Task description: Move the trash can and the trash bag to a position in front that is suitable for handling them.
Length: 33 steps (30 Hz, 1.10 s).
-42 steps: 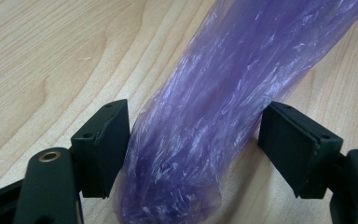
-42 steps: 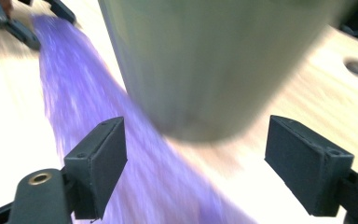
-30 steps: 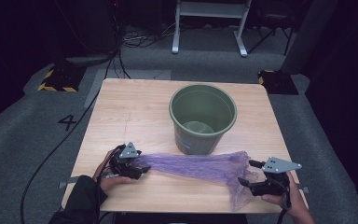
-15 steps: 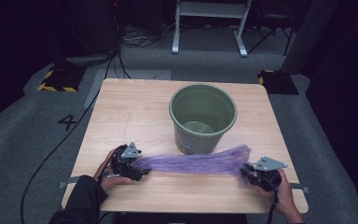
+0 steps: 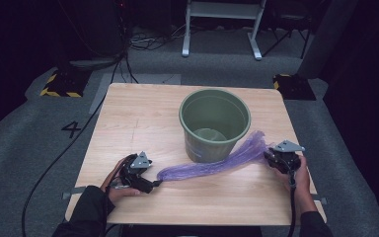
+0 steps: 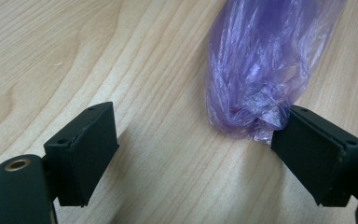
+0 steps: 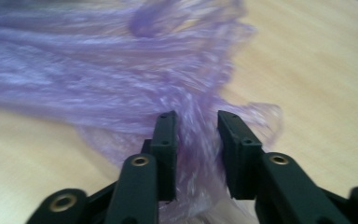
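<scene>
In the high view the purple bag (image 5: 212, 165) lies stretched across the lower middle of the table (image 5: 128, 118), in front of the green bucket (image 5: 214, 123), between the left gripper (image 5: 154, 183) and the right gripper (image 5: 269, 157). Since the earlier frame its right end has moved up toward the bucket.

In the left gripper view the jaws stand wide open, the bag's end (image 6: 256, 84) touching the right one.

In the right gripper view the jaws, just reopening, stand narrowly apart with plastic (image 7: 196, 135) between them; whether they pinch it I cannot tell

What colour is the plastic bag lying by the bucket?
Translucent purple; the plastic bag shows best in the left gripper view.
</scene>
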### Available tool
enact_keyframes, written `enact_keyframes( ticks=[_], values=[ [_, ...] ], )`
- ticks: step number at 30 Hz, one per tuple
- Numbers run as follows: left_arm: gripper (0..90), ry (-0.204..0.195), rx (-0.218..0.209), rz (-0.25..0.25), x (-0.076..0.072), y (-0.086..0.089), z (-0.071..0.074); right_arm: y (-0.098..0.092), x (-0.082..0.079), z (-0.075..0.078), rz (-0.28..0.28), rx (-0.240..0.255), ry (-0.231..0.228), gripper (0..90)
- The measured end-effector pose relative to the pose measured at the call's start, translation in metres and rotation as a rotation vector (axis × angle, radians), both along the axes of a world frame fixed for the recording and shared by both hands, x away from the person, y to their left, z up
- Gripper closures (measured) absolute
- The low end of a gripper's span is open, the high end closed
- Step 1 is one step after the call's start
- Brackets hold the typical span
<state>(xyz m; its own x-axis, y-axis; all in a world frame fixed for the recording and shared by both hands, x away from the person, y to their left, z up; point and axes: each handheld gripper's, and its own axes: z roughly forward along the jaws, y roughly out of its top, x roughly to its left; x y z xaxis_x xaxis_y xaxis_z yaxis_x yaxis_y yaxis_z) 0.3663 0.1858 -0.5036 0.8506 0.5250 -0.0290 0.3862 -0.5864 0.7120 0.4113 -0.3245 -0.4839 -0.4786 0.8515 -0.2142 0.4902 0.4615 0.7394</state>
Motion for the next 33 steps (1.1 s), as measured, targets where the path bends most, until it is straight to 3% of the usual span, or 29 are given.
enact_keyframes(
  ticks=[4, 8, 10, 13, 17, 19, 23, 28, 30, 33],
  values=[
    [15.3, 0.002, 0.002, -0.005, -0.002, -0.005, 0.001, 0.002, 0.004, 0.007, -0.015, 0.045, -0.019, 50.7],
    [18.6, -0.007, 0.018, -0.028, -0.007, -0.013, 0.002, 0.004, -0.005, 0.015, -0.006, 0.073, -0.026, 41.9],
    [22.4, -0.008, 0.017, -0.042, -0.008, -0.016, 0.002, 0.004, -0.01, 0.019, 0.004, 0.112, -0.017, 37.7],
    [22.9, -0.008, 0.016, -0.047, -0.009, -0.021, 0.002, 0.006, -0.02, 0.025, 0.015, 0.122, -0.036, 34.0],
    [26.1, -0.015, 0.007, -0.058, -0.009, -0.027, 0.002, 0.009, -0.029, 0.036, 0.039, 0.09, -0.076, 30.5],
    [26.2, -0.015, 0.008, -0.06, -0.009, -0.029, 0.002, 0.007, -0.031, 0.043, 0.022, 0.08, -0.106, 29.9],
    [26.2, -0.014, 0.004, -0.057, -0.01, -0.033, 0.002, 0.005, -0.032, 0.051, -0.005, 0.102, -0.122, 29.4],
    [25.5, -0.019, 0.001, -0.055, -0.012, -0.036, 0.001, 0.025, -0.049, 0.058, 0.072, 0.116, -0.134, 29.3],
    [25.0, -0.019, 0.001, -0.053, -0.012, -0.038, 0.001, 0.035, -0.056, 0.059, 0.105, 0.136, -0.122, 29.3],
    [24.4, -0.02, 0.001, -0.051, -0.013, -0.04, 0.001, 0.051, -0.066, 0.057, 0.153, 0.127, -0.107, 29.1]
  ],
)
